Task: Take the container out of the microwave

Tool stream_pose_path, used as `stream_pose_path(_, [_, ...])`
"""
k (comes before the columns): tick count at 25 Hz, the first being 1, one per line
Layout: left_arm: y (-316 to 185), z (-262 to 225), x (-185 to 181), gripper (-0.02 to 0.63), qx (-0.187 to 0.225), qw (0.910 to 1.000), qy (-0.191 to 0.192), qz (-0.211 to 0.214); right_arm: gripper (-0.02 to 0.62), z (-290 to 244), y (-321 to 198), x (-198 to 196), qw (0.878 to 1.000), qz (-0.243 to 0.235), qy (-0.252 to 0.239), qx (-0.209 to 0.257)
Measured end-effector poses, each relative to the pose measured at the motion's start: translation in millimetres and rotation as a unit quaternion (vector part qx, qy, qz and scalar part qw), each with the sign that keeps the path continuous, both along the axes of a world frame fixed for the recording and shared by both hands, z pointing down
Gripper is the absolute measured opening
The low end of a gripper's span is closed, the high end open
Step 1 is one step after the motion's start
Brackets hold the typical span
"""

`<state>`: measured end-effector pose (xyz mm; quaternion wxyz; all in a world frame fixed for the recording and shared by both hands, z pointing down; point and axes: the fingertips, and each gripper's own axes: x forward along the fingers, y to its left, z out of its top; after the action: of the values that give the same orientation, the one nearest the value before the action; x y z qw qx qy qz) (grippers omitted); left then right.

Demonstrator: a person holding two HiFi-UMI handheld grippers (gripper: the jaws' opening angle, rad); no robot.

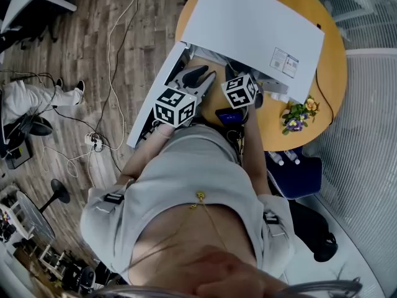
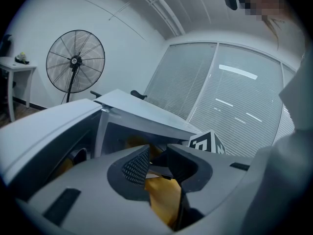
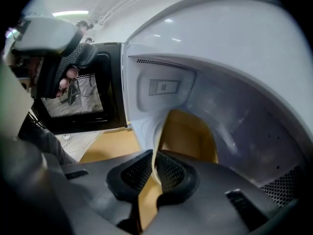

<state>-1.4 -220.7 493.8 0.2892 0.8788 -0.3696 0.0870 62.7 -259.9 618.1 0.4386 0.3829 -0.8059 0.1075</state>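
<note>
The right claw [image 3: 155, 169] is clenched on the thin near rim of the pale, translucent plastic container with a yellowish inside [image 3: 188, 136]; the container lies straight ahead of it, within the cavity of the white microwave [image 3: 230, 106]; its wall runs away from the claw, so the pull likely comes straight back through the opening; the left claw [image 2: 157, 161] is released and empty, near the open dark door [image 3: 78, 99], above the round yellow counter [image 1: 332, 73].

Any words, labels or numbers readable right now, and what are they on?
Nothing can be read.
Stickers on top of the microwave: print too small.
Label plate on the cavity wall: blurred.
Marker cubes: black-and-white square patterns only, no words.
</note>
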Motion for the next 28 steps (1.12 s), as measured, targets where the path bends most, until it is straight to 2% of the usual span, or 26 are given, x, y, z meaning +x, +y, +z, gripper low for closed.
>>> stream_pose_path(22, [23.6,-4.7,8.7,0.123,0.007,0.9995,0.006,0.028,0.035,-29.2,39.5,-6.1,1.000,-0.003,-0.008,0.016])
stream_pose_path(28, [30.2,-3.2,4.5,0.123,0.000,0.9997,0.010,0.023,0.035,-36.7,56.0,-7.2,1.000,-0.007,-0.004,0.017])
